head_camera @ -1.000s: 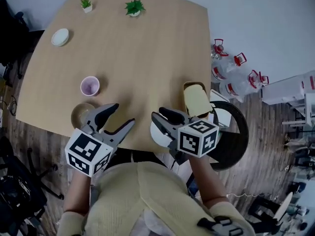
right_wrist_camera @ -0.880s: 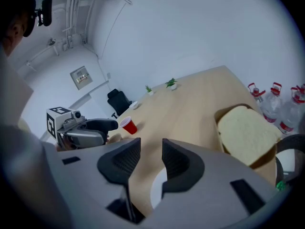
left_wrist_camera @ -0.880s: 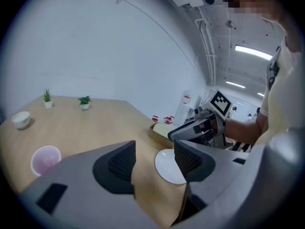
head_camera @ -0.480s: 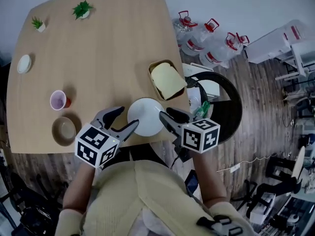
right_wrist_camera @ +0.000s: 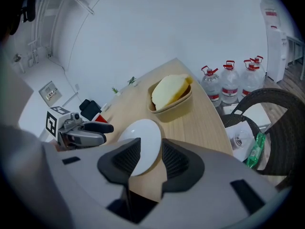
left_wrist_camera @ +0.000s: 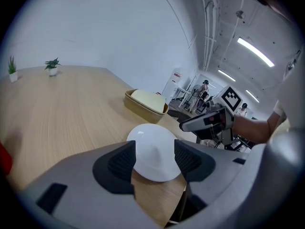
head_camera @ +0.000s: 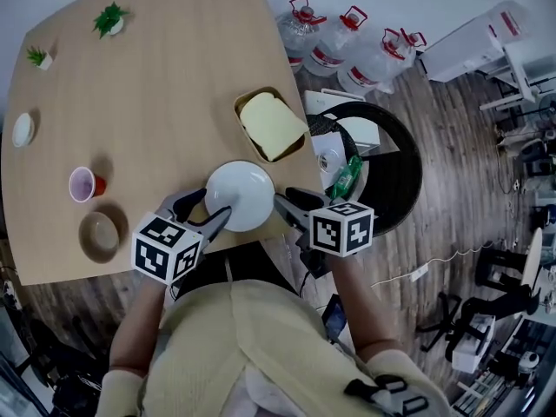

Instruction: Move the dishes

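The plate (head_camera: 241,195) is round, white and glossy, with a shallow well and a smooth rim. It lies flat on the table (head_camera: 156,102), a pale top with fine wood grain and a rounded corner, close to its near edge.

The left gripper (head_camera: 208,207) has its jaws wide apart. Its ribbed black pads (left_wrist_camera: 121,163) frame the plate's near rim without pressing on it, and the plate lies just ahead of them. The right gripper (head_camera: 287,207) is also spread wide. Its grooved pads (right_wrist_camera: 174,159) sit just short of the plate's other side, with the plate ahead between them and not touched. Both grippers have matte grey bodies and carry cubes printed with black-and-white squares.

Beyond the plate from both grippers stands an oblong tan dish (head_camera: 271,126) with a pale yellow, softly domed filling. Well off to the left gripper's outer side are a round brown bowl (head_camera: 101,234) and a small pinkish cup (head_camera: 82,183). Clear jugs (head_camera: 330,50) with red caps stand on the plank floor past the table.
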A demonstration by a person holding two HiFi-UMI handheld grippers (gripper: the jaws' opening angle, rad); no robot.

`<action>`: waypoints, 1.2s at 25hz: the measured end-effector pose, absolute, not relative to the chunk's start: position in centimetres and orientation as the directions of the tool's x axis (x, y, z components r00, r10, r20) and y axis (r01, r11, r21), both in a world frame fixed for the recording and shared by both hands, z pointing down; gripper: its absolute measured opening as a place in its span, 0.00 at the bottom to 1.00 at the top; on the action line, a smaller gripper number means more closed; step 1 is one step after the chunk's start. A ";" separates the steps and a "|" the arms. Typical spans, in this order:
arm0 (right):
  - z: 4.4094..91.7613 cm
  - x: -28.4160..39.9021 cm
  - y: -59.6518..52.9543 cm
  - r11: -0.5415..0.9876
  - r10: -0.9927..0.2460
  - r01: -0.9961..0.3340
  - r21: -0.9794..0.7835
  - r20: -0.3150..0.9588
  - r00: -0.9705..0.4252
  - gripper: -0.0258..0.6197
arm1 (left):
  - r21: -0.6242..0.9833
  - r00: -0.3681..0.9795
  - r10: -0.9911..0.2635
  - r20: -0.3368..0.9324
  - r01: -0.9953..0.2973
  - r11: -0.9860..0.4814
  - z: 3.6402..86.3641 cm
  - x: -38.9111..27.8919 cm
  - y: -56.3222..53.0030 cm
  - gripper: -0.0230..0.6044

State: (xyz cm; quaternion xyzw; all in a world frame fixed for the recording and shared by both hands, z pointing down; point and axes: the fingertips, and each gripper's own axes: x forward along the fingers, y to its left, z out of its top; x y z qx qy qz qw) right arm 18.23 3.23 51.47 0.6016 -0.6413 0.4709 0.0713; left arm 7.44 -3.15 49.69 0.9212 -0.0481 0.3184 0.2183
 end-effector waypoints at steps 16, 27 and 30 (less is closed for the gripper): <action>54.2 17.7 3.2 -0.202 -0.669 -0.801 -0.564 0.677 -0.307 0.27 | 0.454 0.806 0.022 0.591 -0.310 -0.835 50.2 6.3 -4.0 0.45; 55.0 17.2 2.5 -0.217 -0.662 -0.791 -0.572 0.682 -0.312 0.26 | 0.471 0.830 -0.033 0.556 -0.348 -0.810 49.1 4.7 -6.1 0.45; 55.1 17.3 2.4 -0.229 -0.661 -0.793 -0.565 0.688 -0.299 0.23 | 0.472 0.832 -0.040 0.553 -0.352 -0.808 49.0 4.3 -6.3 0.45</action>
